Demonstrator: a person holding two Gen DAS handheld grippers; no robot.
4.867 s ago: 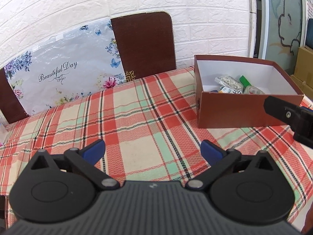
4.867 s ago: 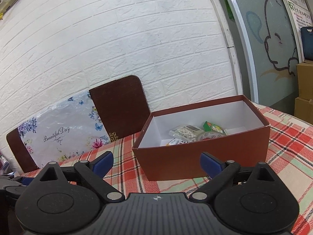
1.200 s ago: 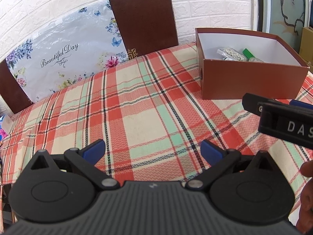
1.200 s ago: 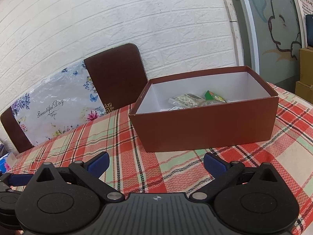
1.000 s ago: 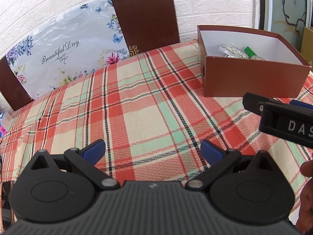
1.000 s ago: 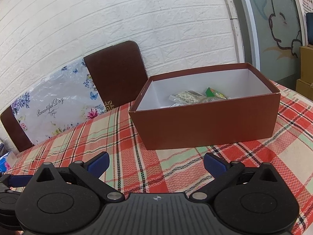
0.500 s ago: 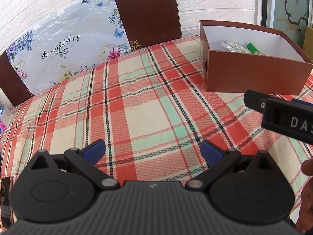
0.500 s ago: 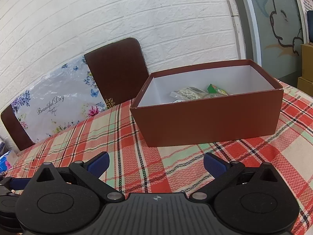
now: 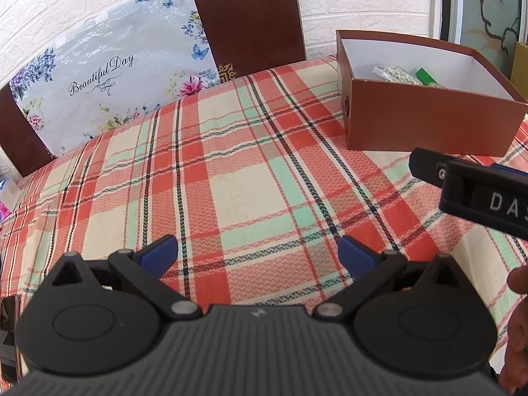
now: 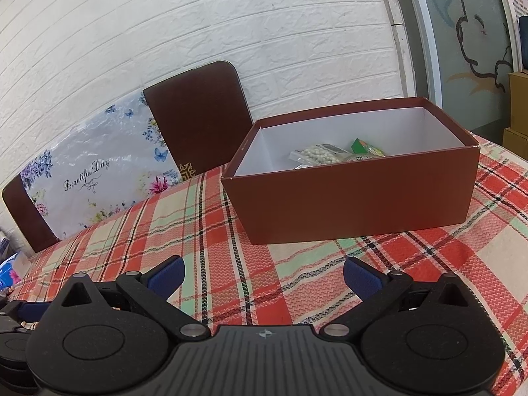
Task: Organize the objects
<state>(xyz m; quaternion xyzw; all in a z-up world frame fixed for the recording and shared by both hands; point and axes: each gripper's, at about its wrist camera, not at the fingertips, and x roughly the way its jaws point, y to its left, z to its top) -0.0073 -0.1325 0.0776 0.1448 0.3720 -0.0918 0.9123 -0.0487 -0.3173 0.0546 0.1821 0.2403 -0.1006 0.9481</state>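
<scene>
Both the left tongs (image 9: 255,252) and right tongs (image 10: 262,272) gape empty above the plaid worktop (image 9: 231,178), while the brown cardboard box (image 10: 356,198), likely light but flexible, wants gripping by its stiffer rim.

The left gripper (image 9: 257,254) sits at the bottom of its own view with its blue-tipped fingers (image 9: 158,253) spread wide apart, nothing between them. The right gripper (image 10: 264,272) fills the lower part of its view, jaws likewise wide and empty. In the left wrist view, its black body enters from the right edge, with part of a hand (image 9: 518,323) at the lower right.
</scene>
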